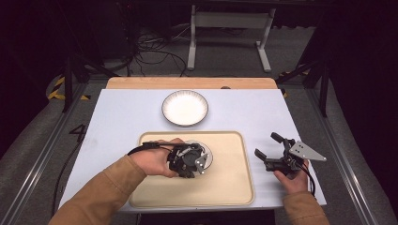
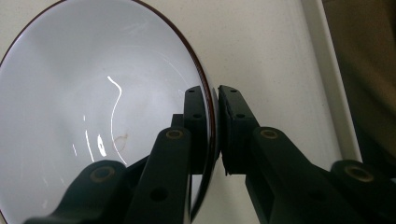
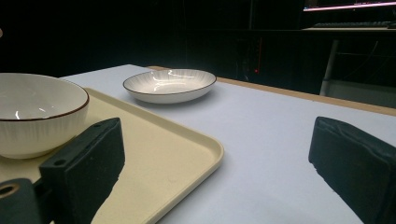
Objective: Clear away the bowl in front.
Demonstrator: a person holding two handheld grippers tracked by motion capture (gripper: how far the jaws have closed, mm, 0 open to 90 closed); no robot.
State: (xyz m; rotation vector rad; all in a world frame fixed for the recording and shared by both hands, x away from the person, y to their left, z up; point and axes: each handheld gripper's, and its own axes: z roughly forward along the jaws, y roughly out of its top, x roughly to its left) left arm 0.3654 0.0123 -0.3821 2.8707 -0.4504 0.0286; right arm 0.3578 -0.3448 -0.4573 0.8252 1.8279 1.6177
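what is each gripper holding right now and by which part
The left gripper is shut on the rim of the white bowl on the tray, one jaw inside, one outside. The right gripper is open, holding nothing.

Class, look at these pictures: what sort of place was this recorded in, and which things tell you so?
Probably a lab or recording studio, not a kitchen: loose cables on the floor, a metal frame rail beside the table, and dark surroundings.

Bench (image 1: pixel 122 122) with a tray and a plate

A pale sheet covers the bench, bare wood showing along the far edge. A cream tray (image 1: pixel 234 183) lies at the middle of the near edge. A white dark-rimmed plate (image 1: pixel 185 108) sits just beyond it, toward the far edge, apart from the tray.
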